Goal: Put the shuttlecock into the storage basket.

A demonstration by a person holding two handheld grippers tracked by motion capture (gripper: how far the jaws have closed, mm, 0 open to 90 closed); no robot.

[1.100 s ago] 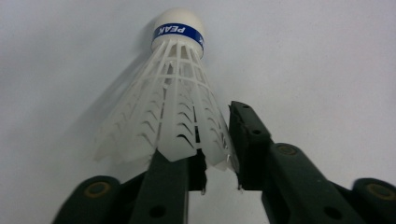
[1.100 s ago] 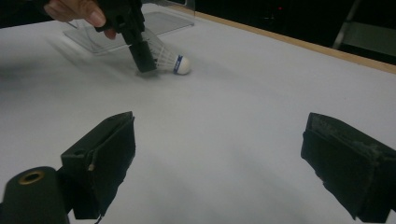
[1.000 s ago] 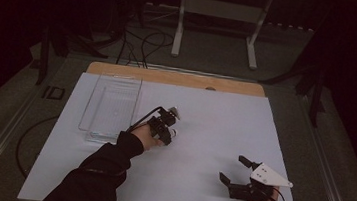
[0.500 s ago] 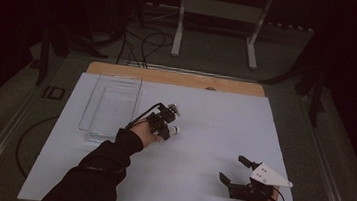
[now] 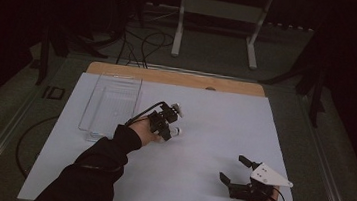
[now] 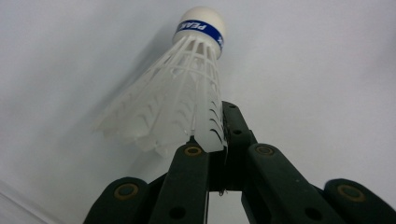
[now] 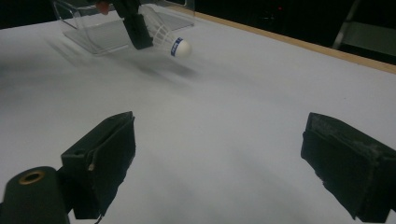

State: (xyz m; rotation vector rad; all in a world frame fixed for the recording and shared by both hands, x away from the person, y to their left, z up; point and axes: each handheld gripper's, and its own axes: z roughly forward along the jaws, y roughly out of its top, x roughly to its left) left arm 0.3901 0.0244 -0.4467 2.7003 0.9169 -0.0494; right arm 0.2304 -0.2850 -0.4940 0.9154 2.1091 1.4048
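Your left gripper point(image 6: 219, 144) pinched the shuttlecock point(image 6: 180, 93) by its skirt above the white tabletop point(image 5: 213, 129), while your right gripper point(image 7: 219, 163) rested spread wide.

Place: I read a dim lab.
Evidence: white-covered table point(image 5: 213, 134); beyond it, floor cables point(image 5: 142, 39), metal stand point(image 5: 220, 14).

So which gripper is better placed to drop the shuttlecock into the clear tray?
Left. The left gripper already pinches the shuttlecock by its skirt, just beside the clear tray. The right gripper sits open and empty, farther away.
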